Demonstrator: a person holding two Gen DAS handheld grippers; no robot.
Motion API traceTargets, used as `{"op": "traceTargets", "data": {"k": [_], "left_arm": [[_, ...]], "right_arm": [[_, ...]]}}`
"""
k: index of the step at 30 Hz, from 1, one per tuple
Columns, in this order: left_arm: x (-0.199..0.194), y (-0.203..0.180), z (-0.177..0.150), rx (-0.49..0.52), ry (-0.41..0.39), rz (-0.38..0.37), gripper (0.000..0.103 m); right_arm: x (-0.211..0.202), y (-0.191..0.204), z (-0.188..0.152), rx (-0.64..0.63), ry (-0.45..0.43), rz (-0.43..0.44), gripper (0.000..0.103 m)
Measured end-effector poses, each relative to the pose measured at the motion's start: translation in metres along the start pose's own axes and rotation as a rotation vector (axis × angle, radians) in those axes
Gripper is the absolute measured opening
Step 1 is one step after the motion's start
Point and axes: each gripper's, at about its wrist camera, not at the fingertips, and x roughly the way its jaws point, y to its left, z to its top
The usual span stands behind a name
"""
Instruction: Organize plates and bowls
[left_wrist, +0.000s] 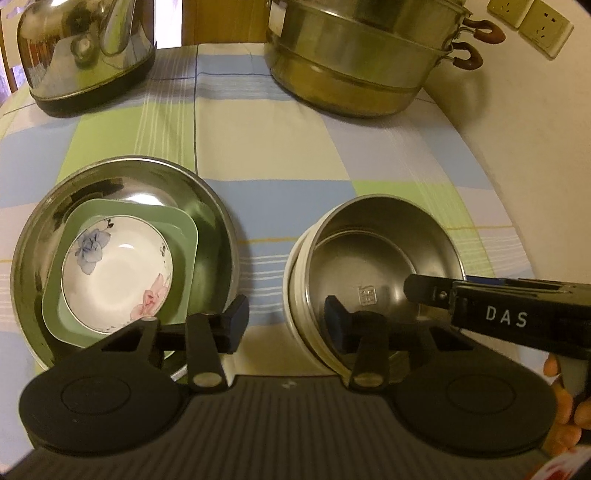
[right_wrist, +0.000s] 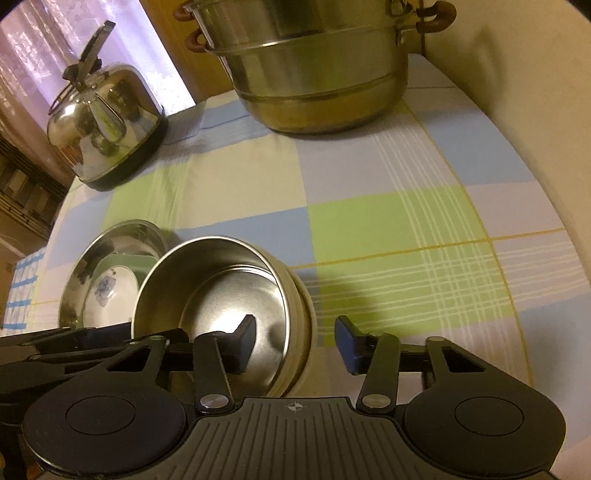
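Two stacks stand: floral plate (left_wrist: 117, 273) nested left, steel bowl (left_wrist: 373, 273) right. My left gripper (left_wrist: 284, 325) and right gripper (right_wrist: 295, 343) straddle its rim, not clamped; merging remains, I judge.

Plenty of open checkered cloth (right_wrist: 388, 221) mid-desk and off to the right. Kettle (right_wrist: 107, 125) and big steamer pot (right_wrist: 317, 74) block the back, wall (right_wrist: 535, 92) hems the right edge, dish stacks crowd the near left.
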Motion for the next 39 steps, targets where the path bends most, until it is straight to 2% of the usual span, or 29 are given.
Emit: {"op": "traceTargets", "data": {"k": [1, 3, 5, 9, 18, 23, 27, 39], "left_arm": [[0.001, 0.0, 0.0, -0.004, 0.003, 0.0, 0.037], [0.003, 0.0, 0.0, -0.013, 0.006, -0.005, 0.035], [0.004, 0.0, 0.0, -0.019, 0.007, -0.012, 0.031], [0.006, -0.003, 0.001, -0.025, 0.011, -0.025, 0.022], [0.009, -0.003, 0.002, -0.052, 0.016, -0.015, 0.022], [0.009, -0.002, 0.002, -0.065, 0.014, -0.005, 0.025], [0.008, -0.006, 0.002, -0.05, 0.005, -0.002, 0.02], [0.004, -0.016, -0.003, -0.064, 0.004, 0.051, 0.02]], "right_arm": [[0.001, 0.0, 0.0, 0.002, 0.005, 0.0, 0.038], [0.002, -0.002, 0.0, 0.003, 0.012, -0.001, 0.027], [0.002, -0.002, 0.001, 0.002, 0.016, -0.003, 0.022], [0.002, 0.003, 0.002, -0.018, 0.021, -0.027, 0.021], [0.009, 0.007, 0.007, -0.032, 0.06, -0.053, 0.02], [0.01, 0.006, 0.01, -0.037, 0.067, -0.045, 0.02], [0.011, 0.003, 0.011, -0.04, 0.062, -0.031, 0.02], [0.01, -0.001, 0.013, -0.082, 0.079, 0.007, 0.017]]}}
